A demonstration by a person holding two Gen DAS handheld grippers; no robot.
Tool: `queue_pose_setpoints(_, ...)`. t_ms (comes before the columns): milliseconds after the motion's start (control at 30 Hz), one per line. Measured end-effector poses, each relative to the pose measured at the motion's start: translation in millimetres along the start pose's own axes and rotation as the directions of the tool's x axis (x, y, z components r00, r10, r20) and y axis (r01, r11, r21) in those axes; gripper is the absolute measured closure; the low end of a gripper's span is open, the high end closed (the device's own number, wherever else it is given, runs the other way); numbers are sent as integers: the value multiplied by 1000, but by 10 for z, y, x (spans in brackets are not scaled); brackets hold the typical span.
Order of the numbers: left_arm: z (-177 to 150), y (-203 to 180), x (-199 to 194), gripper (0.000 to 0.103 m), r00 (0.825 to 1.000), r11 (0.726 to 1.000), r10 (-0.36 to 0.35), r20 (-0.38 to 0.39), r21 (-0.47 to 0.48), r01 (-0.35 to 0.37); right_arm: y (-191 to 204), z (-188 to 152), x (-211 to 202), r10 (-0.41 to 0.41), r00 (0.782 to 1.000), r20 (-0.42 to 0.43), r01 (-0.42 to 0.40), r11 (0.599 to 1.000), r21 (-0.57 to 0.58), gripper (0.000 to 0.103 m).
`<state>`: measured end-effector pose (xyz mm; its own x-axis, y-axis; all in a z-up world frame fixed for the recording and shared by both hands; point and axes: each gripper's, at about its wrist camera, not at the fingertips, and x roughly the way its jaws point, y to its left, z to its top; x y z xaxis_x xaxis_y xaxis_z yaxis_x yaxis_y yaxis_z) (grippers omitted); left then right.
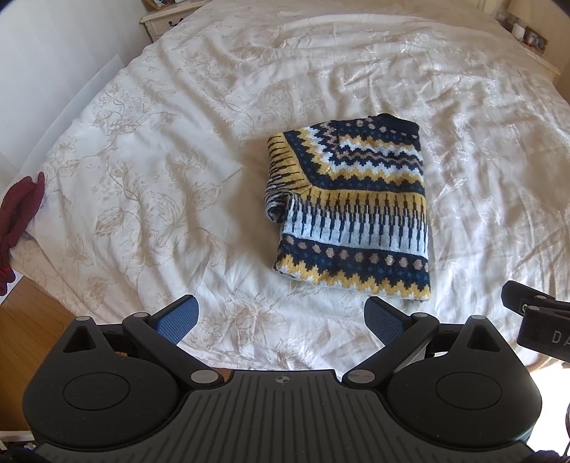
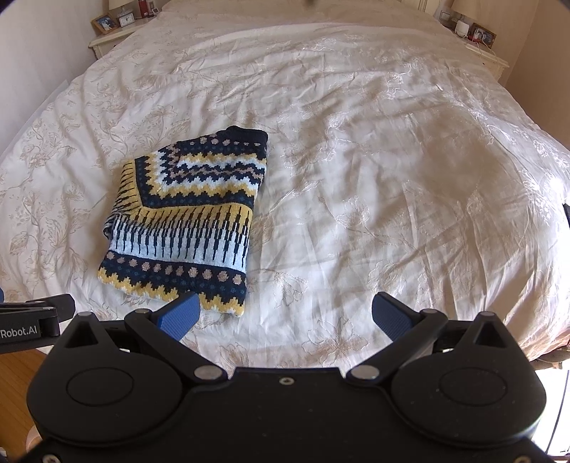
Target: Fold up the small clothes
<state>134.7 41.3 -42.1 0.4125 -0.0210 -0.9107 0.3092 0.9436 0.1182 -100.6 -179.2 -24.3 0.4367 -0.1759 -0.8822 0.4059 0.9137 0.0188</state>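
Left wrist: folded sweater (image 1: 351,210) ahead-right of spread left gripper (image 1: 281,317).

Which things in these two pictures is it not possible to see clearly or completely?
- Dark red garment, left wrist view: cut off by the left edge.
- Folded sweater, both views: its underside and inner layers are hidden by its top layer.
- Photo frames, right wrist view: too small to read.

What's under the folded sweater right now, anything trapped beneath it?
The patterned sweater lies folded on the floral bedspread; only bedspread shows around its edges. Its lower layers and whatever they cover are hidden. Both claws, left and right, are open, off it.
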Motion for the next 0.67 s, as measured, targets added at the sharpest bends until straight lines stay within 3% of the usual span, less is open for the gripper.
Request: queue_pose_setpoints(667, 22, 18, 57, 2, 1000, 1000, 12, -10, 5, -12, 18, 23, 95, 14, 999, -33, -13, 1000, 26, 1)
